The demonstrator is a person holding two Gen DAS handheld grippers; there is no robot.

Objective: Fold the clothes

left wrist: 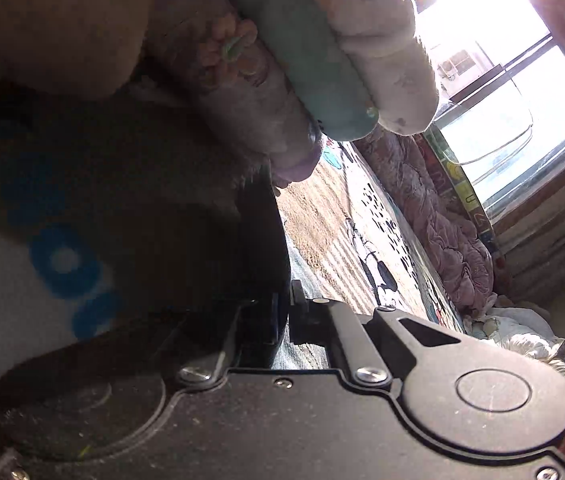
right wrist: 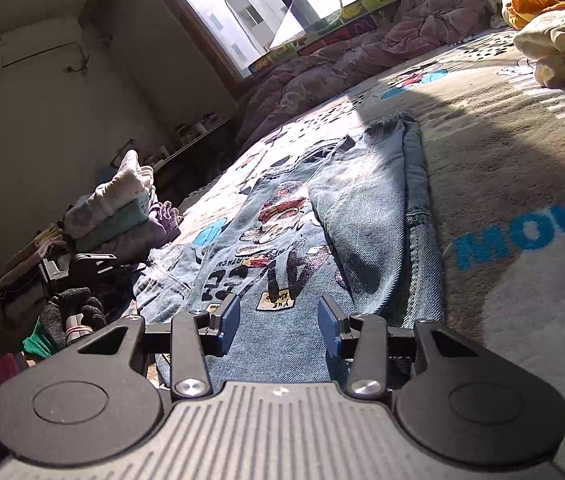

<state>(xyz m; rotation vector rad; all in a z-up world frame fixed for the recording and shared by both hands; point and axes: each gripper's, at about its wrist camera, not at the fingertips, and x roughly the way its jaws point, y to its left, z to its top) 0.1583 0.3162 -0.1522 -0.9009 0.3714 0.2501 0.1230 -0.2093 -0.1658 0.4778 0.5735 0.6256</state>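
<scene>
Right claw (right wrist: 278,322) hovers low over the jeans (right wrist: 322,240), its blue pads (right wrist: 231,316) apart and pressing on nothing; the denim lies directly beneath and stretches ahead of it across the bed cover (right wrist: 502,152). Printed patches on the jeans show cartoon figures and small letters too blurred to read. To the claw's right the cover reads "MOU" in blue. A stack of folded clothes (right wrist: 114,212) sits ahead to its left. Left claw (left wrist: 278,308) is clenched in shadow; whether cloth is pinched cannot be told.
</scene>
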